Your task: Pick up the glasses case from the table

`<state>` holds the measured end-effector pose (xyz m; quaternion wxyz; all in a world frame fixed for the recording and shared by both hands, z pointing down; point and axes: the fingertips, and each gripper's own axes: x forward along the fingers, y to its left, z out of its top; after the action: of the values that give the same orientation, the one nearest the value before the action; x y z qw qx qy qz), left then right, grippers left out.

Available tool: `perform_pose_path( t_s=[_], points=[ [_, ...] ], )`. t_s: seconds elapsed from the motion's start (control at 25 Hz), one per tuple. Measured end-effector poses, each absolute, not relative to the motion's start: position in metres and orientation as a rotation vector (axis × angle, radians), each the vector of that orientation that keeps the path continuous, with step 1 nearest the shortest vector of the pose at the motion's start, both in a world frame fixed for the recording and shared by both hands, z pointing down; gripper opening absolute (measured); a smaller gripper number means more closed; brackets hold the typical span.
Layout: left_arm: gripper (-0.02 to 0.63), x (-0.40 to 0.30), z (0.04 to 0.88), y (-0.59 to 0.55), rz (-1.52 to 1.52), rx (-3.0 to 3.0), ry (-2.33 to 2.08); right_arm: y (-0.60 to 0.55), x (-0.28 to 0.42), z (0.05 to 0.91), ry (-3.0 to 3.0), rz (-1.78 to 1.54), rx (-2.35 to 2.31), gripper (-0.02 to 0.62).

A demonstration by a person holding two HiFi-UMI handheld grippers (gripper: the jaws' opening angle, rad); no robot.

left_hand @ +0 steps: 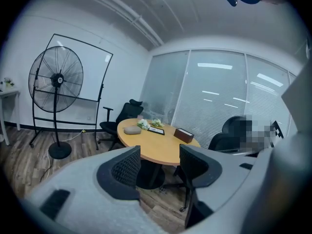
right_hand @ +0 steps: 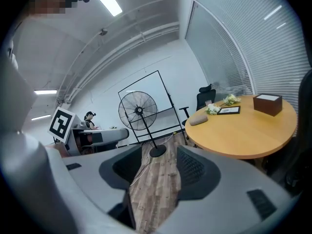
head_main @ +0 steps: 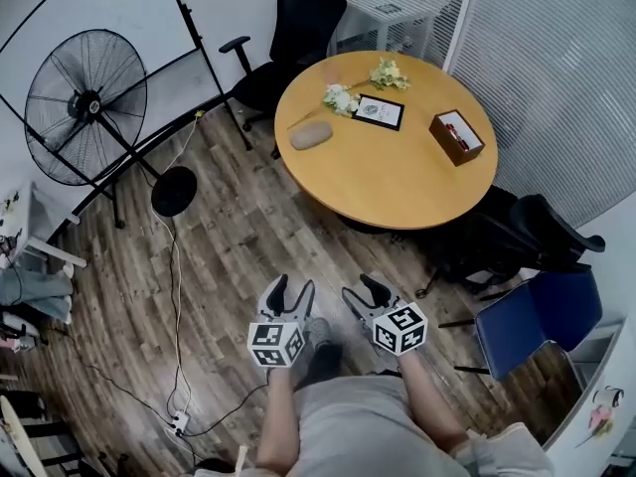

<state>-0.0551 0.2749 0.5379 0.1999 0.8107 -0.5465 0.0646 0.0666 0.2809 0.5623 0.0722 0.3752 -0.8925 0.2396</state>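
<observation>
The glasses case [head_main: 311, 134] is a grey-beige oval pouch lying on the left part of the round wooden table [head_main: 397, 182]; it also shows as the case [left_hand: 132, 130] in the left gripper view and the case [right_hand: 198, 120] in the right gripper view. My left gripper [head_main: 290, 294] and right gripper [head_main: 360, 292] hover over the wooden floor well short of the table. Both stand open with nothing between the jaws. The left gripper [left_hand: 159, 167] points toward the table, the right gripper [right_hand: 159, 167] toward the floor beside it.
On the table lie white flowers [head_main: 341, 98], a framed card [head_main: 379, 112] and a brown box [head_main: 457, 136]. A standing fan [head_main: 89, 107] and its cable are at the left. Black chairs [head_main: 290, 43] ring the table; a blue chair [head_main: 537, 316] stands at the right.
</observation>
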Motion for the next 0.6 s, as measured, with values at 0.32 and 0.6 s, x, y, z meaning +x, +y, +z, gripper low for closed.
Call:
perform_pose_path(
  t_s=[0.32,0.6],
  points=[
    [0.234,-0.099,0.537,0.214,0.139,2.262,-1.513,0.226,0.028,0.563,-2.658,0.722,1.155,0.207],
    [0.233,-0.137,0.538,0.174,0.118,2.276,-1.492,0.187,-0.009,0.572,-2.638,0.762,1.191,0.215]
  ],
)
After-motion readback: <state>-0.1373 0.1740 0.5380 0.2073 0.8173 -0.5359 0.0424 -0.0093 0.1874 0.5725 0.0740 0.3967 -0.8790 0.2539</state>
